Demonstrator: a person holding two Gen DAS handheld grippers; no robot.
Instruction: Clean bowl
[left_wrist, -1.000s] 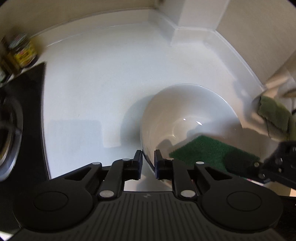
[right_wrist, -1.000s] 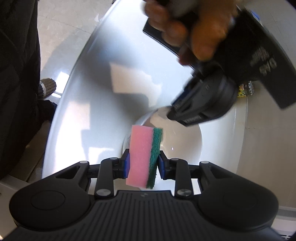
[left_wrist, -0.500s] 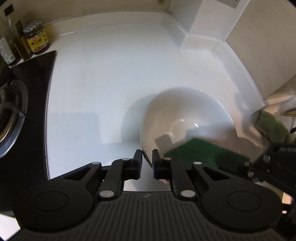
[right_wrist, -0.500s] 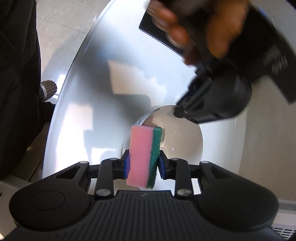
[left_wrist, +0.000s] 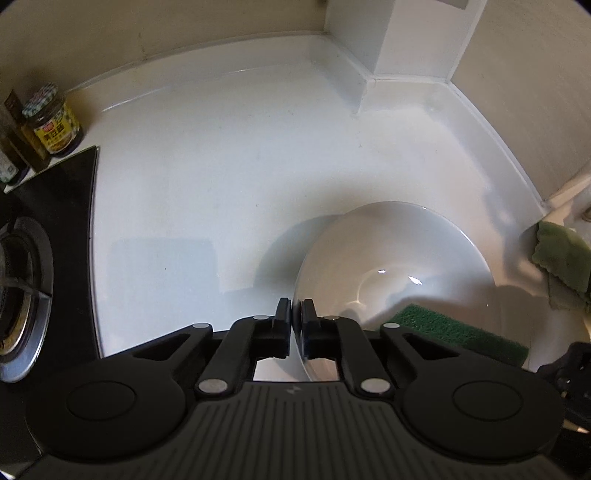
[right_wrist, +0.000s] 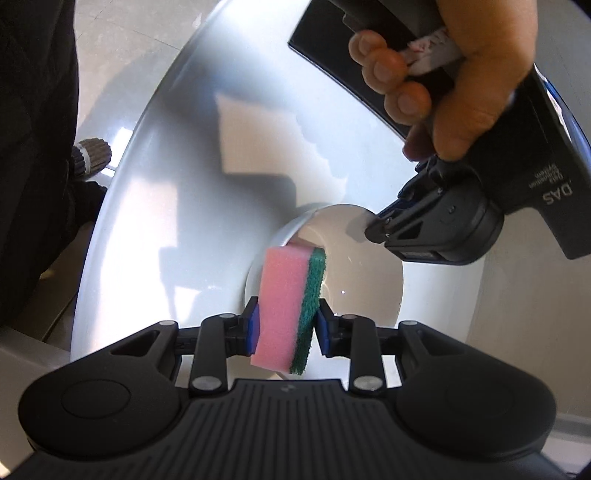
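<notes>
A white bowl rests on the white counter. My left gripper is shut on the bowl's near rim. In the right wrist view the bowl lies ahead, with the left gripper clamped on its far rim. My right gripper is shut on a pink sponge with a green scouring side. The sponge's far end reaches over the bowl's near edge. The sponge's green face also shows in the left wrist view, low at the bowl's right side.
A gas hob sits on black glass at the left. Jars and bottles stand at the back left. A green cloth lies at the right edge. Wall corners bound the counter at the back. A person's hand holds the left gripper.
The left wrist view has swung, so the bowl now sits lower right in it. The sponge has slid toward the bowl's right edge. Both grips are unchanged.
</notes>
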